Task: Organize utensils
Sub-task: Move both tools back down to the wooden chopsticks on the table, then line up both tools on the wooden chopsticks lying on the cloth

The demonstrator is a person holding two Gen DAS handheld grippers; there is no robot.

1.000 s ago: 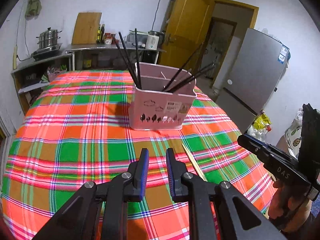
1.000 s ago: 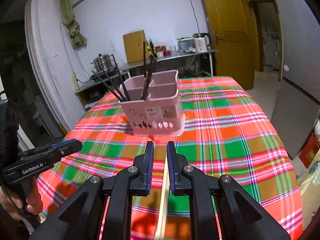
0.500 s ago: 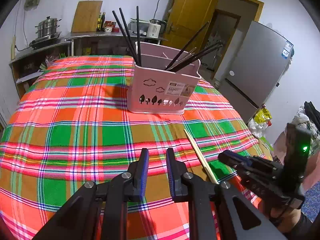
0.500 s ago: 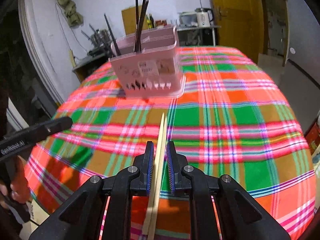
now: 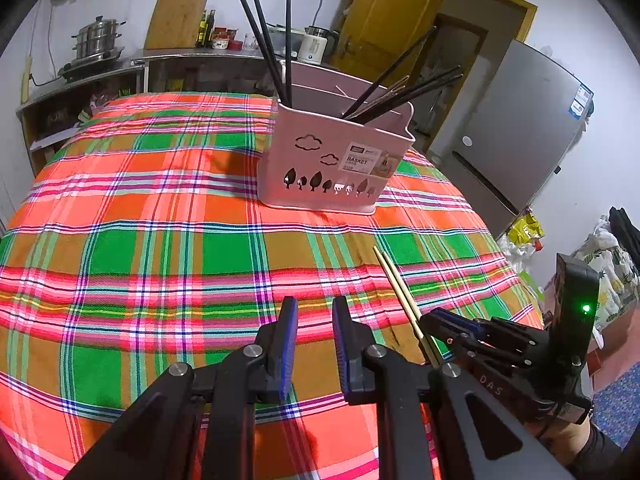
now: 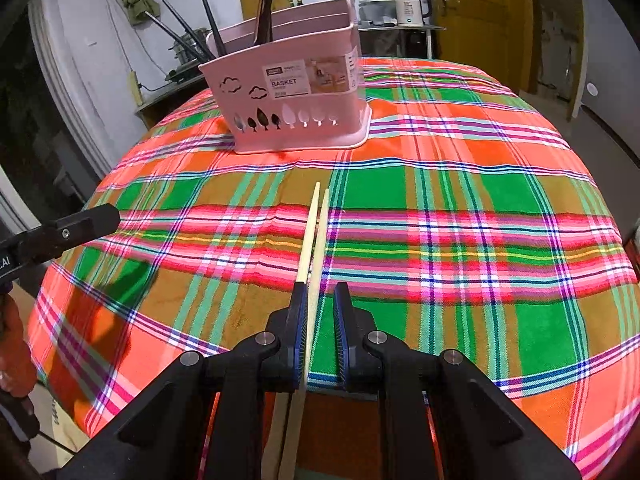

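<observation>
A pair of pale wooden chopsticks (image 6: 316,232) (image 5: 394,280) lies on the plaid tablecloth, pointing at a pink utensil basket (image 6: 288,92) (image 5: 332,160). Several dark chopsticks (image 5: 272,48) stand in the basket's compartments. My right gripper (image 6: 321,288) (image 5: 436,316) is low over the near end of the wooden pair. The sticks run between its fingers along the left pad, with a gap to the right pad; the jaws are narrowly parted. My left gripper (image 5: 315,302) (image 6: 96,216) hovers to the left of the sticks, narrowly parted, with nothing between its fingers.
The round table's cloth (image 6: 480,200) falls away at the near edge under both grippers. A grey fridge (image 5: 520,132) stands past the table's right side. A counter with a steel pot (image 5: 96,40) and a kettle (image 6: 410,6) lines the far wall.
Both grippers have sunk toward the table. The right one came down over the wooden chopsticks, which now run between its fingers. Neither gripper's jaw gap has changed.
</observation>
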